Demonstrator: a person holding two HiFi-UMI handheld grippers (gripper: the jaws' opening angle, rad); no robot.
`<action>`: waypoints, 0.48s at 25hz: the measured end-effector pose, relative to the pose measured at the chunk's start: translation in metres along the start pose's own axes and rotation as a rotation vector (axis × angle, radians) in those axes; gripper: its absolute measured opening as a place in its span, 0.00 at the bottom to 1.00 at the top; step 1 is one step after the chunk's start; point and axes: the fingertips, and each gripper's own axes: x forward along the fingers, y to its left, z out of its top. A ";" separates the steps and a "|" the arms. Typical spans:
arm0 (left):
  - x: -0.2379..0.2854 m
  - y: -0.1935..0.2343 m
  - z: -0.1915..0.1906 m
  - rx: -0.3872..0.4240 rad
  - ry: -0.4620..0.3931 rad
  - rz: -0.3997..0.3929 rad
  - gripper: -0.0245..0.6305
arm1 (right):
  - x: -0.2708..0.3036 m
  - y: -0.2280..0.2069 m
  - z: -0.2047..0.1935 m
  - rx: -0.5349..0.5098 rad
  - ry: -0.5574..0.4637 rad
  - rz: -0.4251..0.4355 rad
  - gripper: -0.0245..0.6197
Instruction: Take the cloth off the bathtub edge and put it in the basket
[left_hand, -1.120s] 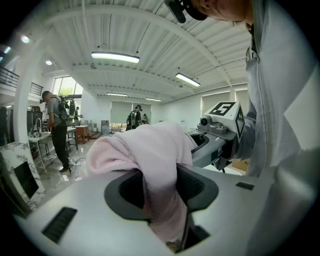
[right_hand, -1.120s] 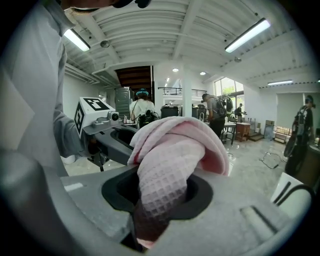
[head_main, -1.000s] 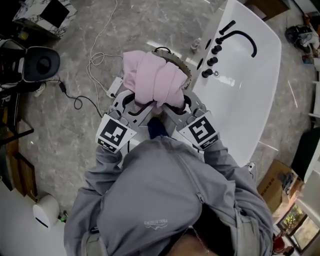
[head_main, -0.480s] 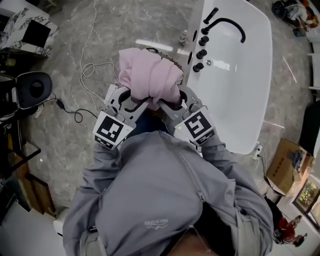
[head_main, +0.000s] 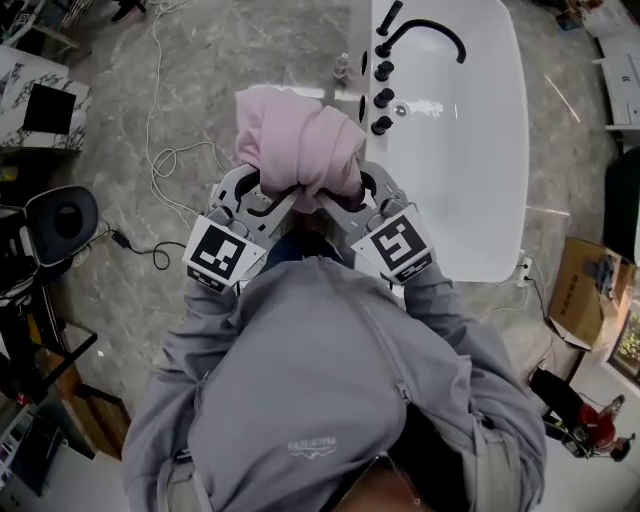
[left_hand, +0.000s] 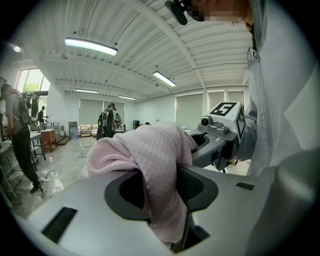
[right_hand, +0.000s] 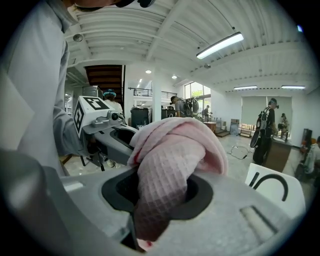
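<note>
A bunched pink waffle cloth (head_main: 298, 150) hangs in the air in front of the person, left of the white bathtub (head_main: 470, 150). My left gripper (head_main: 275, 195) is shut on its lower left part. My right gripper (head_main: 335, 200) is shut on its lower right part. In the left gripper view the cloth (left_hand: 150, 155) runs down between the jaws of the left gripper (left_hand: 160, 185), with the right gripper (left_hand: 220, 135) just beyond. In the right gripper view the cloth (right_hand: 172, 155) fills the jaws of the right gripper (right_hand: 160, 195). No basket shows; the cloth covers the spot below it.
A black faucet (head_main: 425, 30) and black knobs (head_main: 383, 98) sit on the tub's near rim, with a small bottle (head_main: 343, 68) beside them. White cables (head_main: 165, 150) trail over the marble floor. A black stool (head_main: 60, 220) stands left and a cardboard box (head_main: 585, 300) right. People (right_hand: 265, 130) stand farther off.
Both grippers keep hold of the cloth. The wicker rim seen behind the cloth a second ago is now covered, and the tub has slid left and up in the head view.
</note>
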 end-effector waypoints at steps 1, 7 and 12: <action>0.002 0.001 0.003 0.006 -0.003 -0.008 0.27 | 0.000 -0.004 0.002 -0.001 -0.003 -0.009 0.25; 0.015 0.012 0.006 0.013 0.002 -0.024 0.27 | 0.004 -0.020 0.003 0.002 -0.004 -0.036 0.25; 0.032 0.025 -0.012 -0.019 0.041 -0.027 0.27 | 0.019 -0.034 -0.014 0.018 0.022 -0.025 0.25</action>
